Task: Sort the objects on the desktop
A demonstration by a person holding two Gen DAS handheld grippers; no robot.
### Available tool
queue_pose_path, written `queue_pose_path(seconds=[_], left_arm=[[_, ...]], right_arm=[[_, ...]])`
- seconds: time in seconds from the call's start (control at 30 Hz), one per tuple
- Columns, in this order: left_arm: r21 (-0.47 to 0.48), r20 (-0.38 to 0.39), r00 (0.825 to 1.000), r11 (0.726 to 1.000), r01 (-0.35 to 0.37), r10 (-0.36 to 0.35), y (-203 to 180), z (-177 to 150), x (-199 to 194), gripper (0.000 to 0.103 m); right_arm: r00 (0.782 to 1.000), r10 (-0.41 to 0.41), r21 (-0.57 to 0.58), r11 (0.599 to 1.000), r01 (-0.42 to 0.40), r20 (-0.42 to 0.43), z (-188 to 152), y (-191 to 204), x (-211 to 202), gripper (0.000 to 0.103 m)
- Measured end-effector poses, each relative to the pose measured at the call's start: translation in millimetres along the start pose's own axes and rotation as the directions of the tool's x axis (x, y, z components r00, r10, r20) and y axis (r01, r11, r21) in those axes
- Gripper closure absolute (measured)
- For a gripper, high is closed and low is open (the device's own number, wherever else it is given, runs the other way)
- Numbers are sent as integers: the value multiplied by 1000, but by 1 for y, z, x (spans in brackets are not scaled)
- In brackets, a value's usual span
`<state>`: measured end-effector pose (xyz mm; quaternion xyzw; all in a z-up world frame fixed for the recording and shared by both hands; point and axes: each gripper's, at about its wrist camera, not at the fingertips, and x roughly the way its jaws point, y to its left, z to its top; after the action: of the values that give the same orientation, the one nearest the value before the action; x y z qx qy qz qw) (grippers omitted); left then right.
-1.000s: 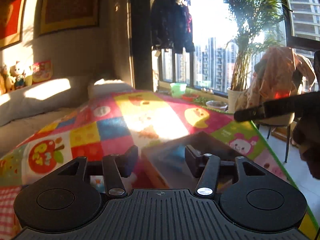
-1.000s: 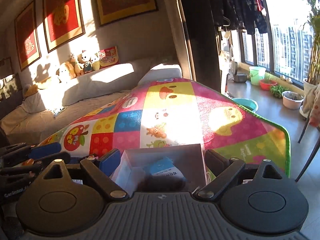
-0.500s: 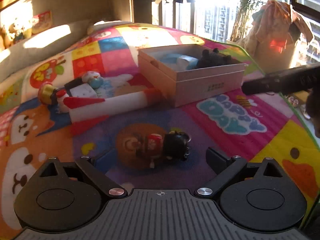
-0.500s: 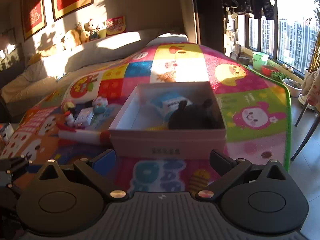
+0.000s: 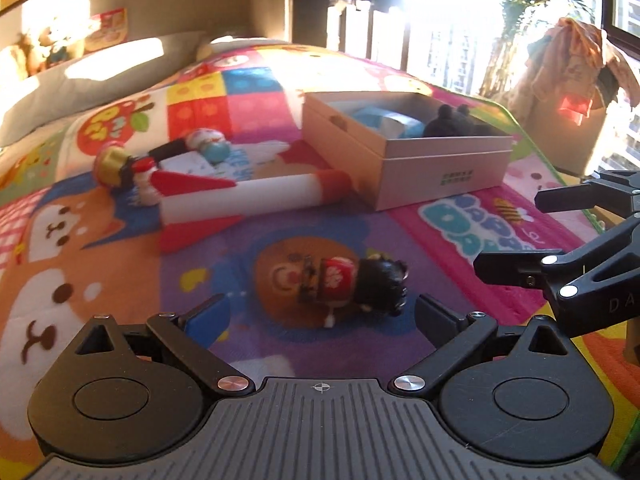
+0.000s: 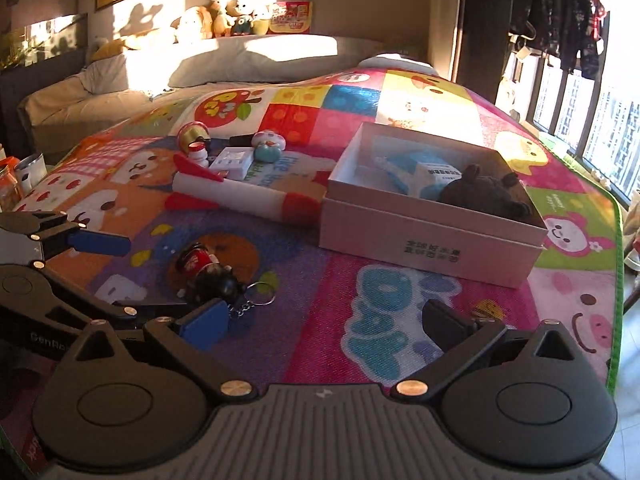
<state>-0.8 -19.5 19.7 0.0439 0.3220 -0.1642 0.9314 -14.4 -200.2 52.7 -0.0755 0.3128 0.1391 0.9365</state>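
Left claw (image 5: pixel 320 316) gapes before doll keychain (image 5: pixel 352 282).

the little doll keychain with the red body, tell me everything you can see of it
The small glossy doll keychain with a red flower-patterned body and black head lies on its side on the colourful cartoon play mat, over a brown round print. It looks like painted wood or hard plastic. A metal chain and ring trail from the head. It lies just ahead of the open left claw, between its fingers' line; nothing grips it.
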Motion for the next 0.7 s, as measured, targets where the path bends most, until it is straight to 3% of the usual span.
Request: queue_pose_path(seconds=[0.1,0.23,0.3,0.43,0.7], left_arm=[[41,4,1000,999,22,-22,-11,6,12,5],[96,-12,1000,995,10,-9,-24,12,26,20],[103,-23,1000,995,-8,10,-26,12,30,33],[108,-20,1000,994,-2,4,-29,12,20,33],[129,25,989,981,143,-147,-53,27,-39,32]], right_arm=[[999,-41,22,999,41,-9,-5,-12,0,0],[997,-75,75,994,77,-29,-15,-29,-1,0],[995,-87,99,991,91,-41,-21,-37,-2,0],[993,-107,123,986,112,-47,-29,-47,-6,0],[993,-99,124,987,106,-66,-41,-51,-18,0]])
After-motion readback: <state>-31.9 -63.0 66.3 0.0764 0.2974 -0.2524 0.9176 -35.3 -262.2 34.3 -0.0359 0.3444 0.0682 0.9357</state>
